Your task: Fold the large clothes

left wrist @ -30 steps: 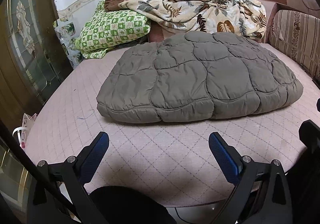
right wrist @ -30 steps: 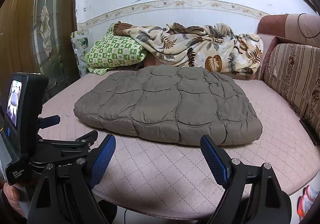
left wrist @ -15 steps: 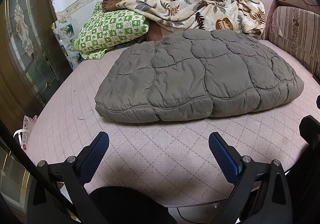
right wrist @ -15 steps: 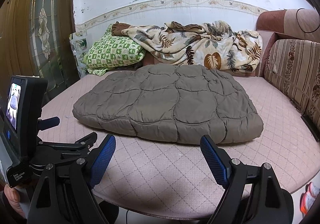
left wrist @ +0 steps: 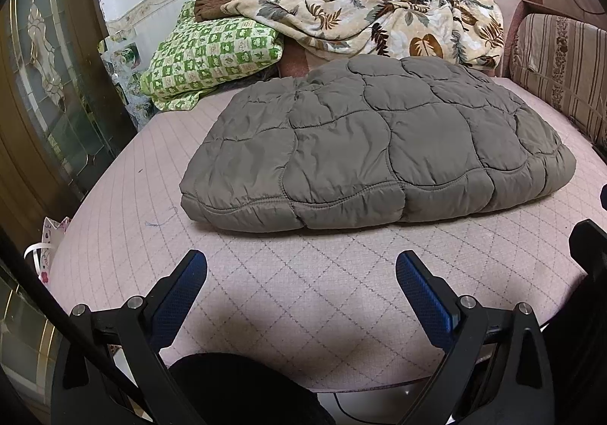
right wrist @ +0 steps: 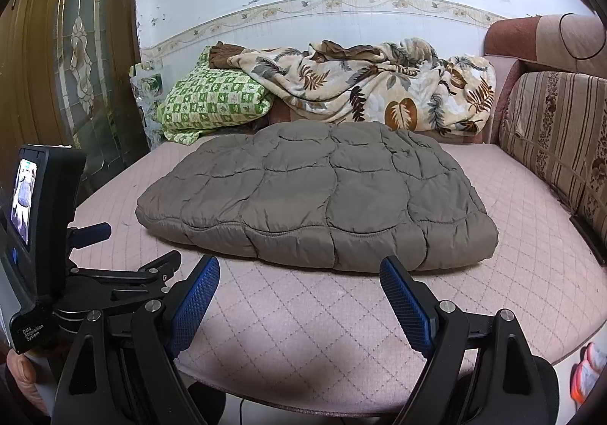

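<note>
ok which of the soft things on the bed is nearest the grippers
The grey-brown quilted jacket, lying mid-bed; the green checked pillow and leaf-print blanket sit behind it by the wall.

Black gripper frames — blue ribbed fingers [right wrist: 404, 307], silver screws.

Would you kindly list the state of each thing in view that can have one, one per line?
Left gripper: open, empty, short of the jacket.
Right gripper: open, empty, near the jacket's front edge.
Grey quilted jacket: folded into a flat bundle, lying on the pink mattress.
Floral blanket: crumpled in a heap by the wall.
Green checked pillow: lying partly under the blanket.
Handheld screen: lit.
</note>
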The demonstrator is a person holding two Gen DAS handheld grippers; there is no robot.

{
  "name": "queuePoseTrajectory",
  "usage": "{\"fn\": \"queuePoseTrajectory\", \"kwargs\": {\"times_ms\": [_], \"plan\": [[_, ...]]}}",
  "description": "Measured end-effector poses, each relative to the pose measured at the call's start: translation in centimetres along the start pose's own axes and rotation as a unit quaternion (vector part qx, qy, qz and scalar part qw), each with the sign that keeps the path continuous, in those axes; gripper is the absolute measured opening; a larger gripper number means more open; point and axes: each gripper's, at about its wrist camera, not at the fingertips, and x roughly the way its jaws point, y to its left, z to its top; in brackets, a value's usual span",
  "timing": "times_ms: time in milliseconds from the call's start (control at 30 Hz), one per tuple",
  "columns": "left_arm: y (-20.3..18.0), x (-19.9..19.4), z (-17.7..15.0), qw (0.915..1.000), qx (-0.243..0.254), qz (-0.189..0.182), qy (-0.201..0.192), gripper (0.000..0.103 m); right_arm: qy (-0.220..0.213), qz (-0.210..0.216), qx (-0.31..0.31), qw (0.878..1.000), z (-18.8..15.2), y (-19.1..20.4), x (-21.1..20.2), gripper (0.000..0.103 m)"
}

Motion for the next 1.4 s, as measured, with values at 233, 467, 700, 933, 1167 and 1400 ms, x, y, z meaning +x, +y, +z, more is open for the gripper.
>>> {"fn": "queuePoseTrajectory", "kwargs": {"times_ms": [233,467,700,933,1167,1400], "plan": [[0.05,0.03,-0.03,1.0000,-0.001,0.000,0.001,0.100,0.001,0.000,-0.001,1.000,-0.09,0.05,-0.03,0.089],[0.07,0.05,-0.08,1.0000,-0.001,-0.001,0.001,0.100,0.001,0.000,0.003,1.000,-0.15,0.00,0.08,0.089],[0.11,0.11,-0.09,1.0000,-0.001,0.000,0.001,0.100,0.002,0.000,0.004,1.000,-0.20,-0.04,0.06,0.089],[0.16,0.12,-0.12,1.0000,-0.002,-0.001,0.001,0.100,0.002,-0.001,0.005,1.000,-0.25,-0.18,-0.03,0.089],[0.20,0.13,-0.12,1.0000,-0.001,-0.001,0.002,0.100,0.002,-0.001,0.005,1.000,-0.27,-0.28,-0.08,0.089],[0.23,0.11,-0.04,1.0000,-0.001,-0.005,0.002,0.100,-0.001,-0.002,0.007,1.000,-0.26,-0.42,-0.12,0.089]]}}
